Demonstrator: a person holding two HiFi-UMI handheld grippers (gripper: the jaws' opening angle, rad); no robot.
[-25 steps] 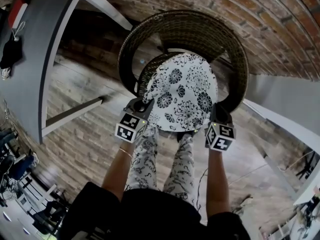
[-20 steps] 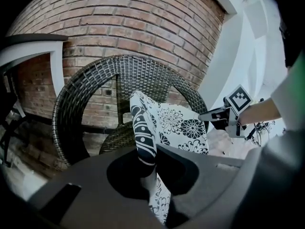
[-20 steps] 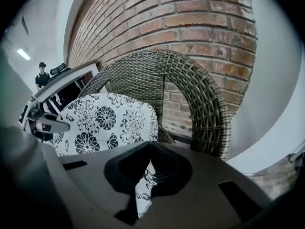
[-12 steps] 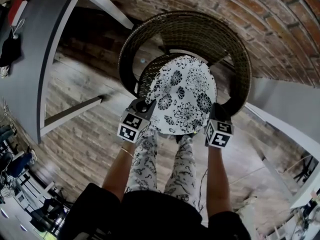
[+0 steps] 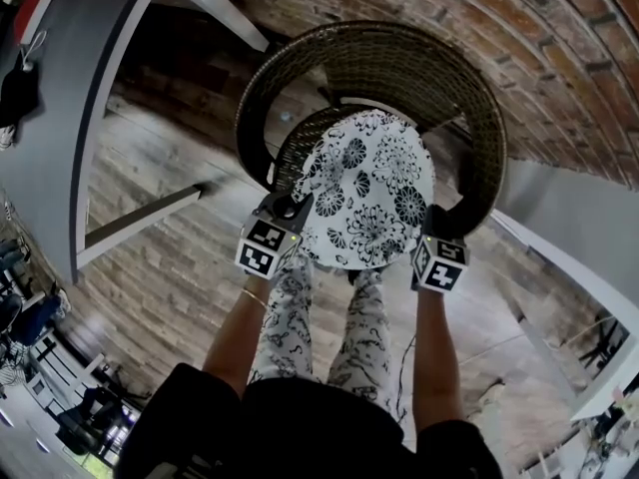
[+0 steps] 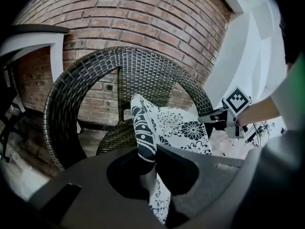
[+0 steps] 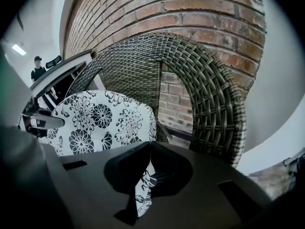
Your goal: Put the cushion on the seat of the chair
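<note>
- Over the seat [image 5: 298, 146] of the wicker chair [image 5: 477, 108], the round flower-print cushion [image 5: 366, 193] lies roughly flat between my two claws and covers most of the woven seat.
- My left gripper [image 5: 287, 211] is clamped on the cushion's left edge. In the left gripper view the banded black-and-white rim runs down between the jaws, which are drawn in tight on the fabric.
- My right gripper [image 5: 432, 230] pinches the opposite edge the same way. In the right gripper view a fold of the print is squeezed in the narrow gap between its jaws.
- The cushion seems to hang just above the seat, though I cannot tell whether its far edge touches the weave.
- The chair's hooped back curves round behind the cushion, and the chair stands close against the brick wall [image 5: 529, 28].
- My legs, in patterned trousers [image 5: 365, 337], stand on the plank floor [image 5: 160, 267] just in front of the chair.
- A grey table [image 5: 55, 148] is at my left, well apart from the chair.
</note>
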